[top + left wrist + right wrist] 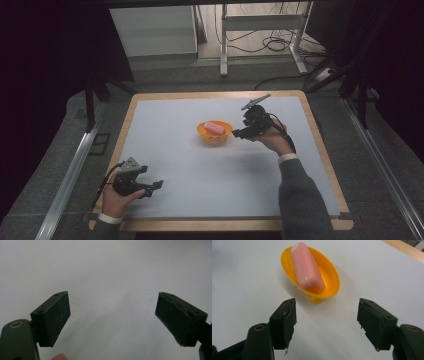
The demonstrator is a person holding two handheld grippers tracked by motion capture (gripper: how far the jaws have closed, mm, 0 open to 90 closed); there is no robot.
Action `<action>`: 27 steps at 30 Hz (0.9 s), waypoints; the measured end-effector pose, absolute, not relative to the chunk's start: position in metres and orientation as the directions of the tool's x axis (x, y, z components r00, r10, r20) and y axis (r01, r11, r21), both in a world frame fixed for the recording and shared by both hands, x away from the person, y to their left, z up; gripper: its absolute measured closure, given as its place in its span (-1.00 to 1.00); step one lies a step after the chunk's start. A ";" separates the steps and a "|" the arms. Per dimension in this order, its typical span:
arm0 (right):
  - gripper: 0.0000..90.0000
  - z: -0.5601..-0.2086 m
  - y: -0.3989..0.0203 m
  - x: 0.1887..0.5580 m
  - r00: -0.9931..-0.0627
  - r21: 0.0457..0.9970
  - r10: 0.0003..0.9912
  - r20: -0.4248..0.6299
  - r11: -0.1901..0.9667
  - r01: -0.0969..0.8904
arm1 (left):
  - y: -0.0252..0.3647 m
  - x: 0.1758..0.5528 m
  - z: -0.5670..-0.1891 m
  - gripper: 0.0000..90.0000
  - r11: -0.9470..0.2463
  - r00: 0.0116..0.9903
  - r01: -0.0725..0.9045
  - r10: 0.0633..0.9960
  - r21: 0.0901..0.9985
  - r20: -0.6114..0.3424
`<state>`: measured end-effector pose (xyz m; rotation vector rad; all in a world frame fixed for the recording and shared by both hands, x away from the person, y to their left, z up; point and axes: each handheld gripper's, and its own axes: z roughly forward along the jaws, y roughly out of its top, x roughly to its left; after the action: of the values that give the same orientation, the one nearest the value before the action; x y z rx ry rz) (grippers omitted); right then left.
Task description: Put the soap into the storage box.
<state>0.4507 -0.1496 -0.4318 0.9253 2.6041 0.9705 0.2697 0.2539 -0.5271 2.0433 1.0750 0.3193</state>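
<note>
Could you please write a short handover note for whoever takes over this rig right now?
Left gripper: open, nothing between its jaws, low over the white mat near the table's front left.
Right gripper: open, nothing held, just right of the orange bowl, jaws pointing at it.
Things: the pink bar lies inside the bowl, mid-table.
Done: the bar is in the bowl and released.
Left: probably only drawing the right gripper clear; judge for yourself whether anything more follows.

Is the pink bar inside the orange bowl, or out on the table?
Inside. The pink bar lies lengthwise in the orange bowl, resting on its inner wall.
</note>
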 end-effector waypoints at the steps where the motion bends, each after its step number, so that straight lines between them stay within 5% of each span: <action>1: -0.31 -0.433 -0.154 0.447 -0.777 0.652 0.629 0.023 0.580 0.488 | 0.254 0.270 -0.527 -0.71 -0.328 0.609 0.584 0.782 0.742 -0.133; 27: -0.33 -0.481 -0.228 0.357 -0.688 0.704 0.726 0.023 0.477 0.526 | 0.253 0.269 -0.527 -0.71 -0.329 0.606 0.586 0.785 0.741 -0.131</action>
<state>0.3575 -0.2284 -0.4811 1.0665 2.4478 1.0218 0.2694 0.2531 -0.5274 2.0433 1.0799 0.3210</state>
